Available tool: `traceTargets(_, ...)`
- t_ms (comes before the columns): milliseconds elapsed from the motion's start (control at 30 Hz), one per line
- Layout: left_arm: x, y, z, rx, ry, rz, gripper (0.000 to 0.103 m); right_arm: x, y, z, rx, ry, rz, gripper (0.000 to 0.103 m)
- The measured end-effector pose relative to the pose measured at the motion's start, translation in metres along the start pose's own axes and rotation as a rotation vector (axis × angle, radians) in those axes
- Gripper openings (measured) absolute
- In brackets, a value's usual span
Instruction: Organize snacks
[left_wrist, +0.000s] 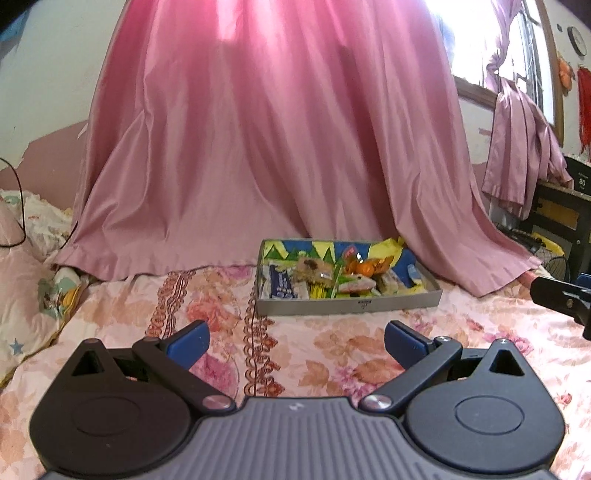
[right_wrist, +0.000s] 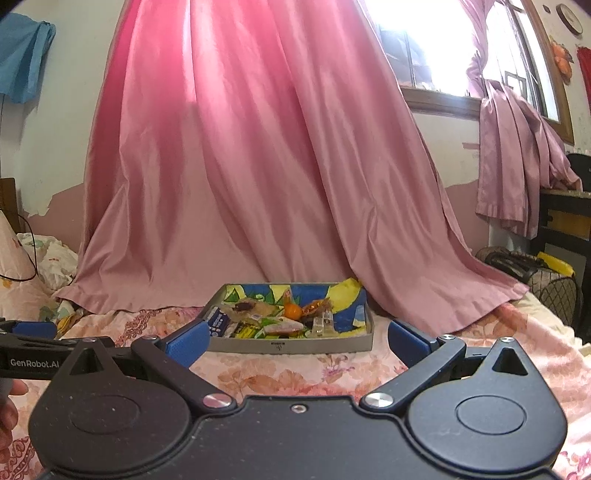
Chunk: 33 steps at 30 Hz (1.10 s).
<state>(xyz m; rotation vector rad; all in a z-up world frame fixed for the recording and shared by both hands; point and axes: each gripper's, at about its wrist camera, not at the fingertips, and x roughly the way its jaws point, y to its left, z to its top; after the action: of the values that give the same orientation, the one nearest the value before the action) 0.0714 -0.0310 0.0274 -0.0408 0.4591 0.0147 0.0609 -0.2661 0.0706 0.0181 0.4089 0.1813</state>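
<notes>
With the jaws of both my left gripper (left_wrist: 297, 345) and right gripper (right_wrist: 297, 345) apart and empty, I judge sorting unstarted: next I must reach the shallow grey cardboard tray (right_wrist: 295, 346) of mixed wrapped snacks (right_wrist: 273, 321) ahead on the floral bedspread (left_wrist: 332, 354).

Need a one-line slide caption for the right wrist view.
Open right gripper faces a snack-filled tray on a floral bedspread, pink curtain behind.

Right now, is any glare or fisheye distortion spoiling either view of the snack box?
Left wrist view: window blown out, curtain bowed, snack box evenly lit, slightly soft. Right wrist view: same window glare, box clear.
</notes>
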Motion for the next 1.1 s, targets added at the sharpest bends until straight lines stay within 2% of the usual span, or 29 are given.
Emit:
traceTargets(533,0.026,0.006,-0.023,-0.037,0.086,0.055,0.103,0.026,-0.002,-0.036,0.035,0.147,0.015,0.102)
traceTargets(1100,0.061,0.014,-0.028,-0.031,0.042,0.057,0.103,0.074,-0.003,-0.059,0.03,0.073,0.01,0.102)
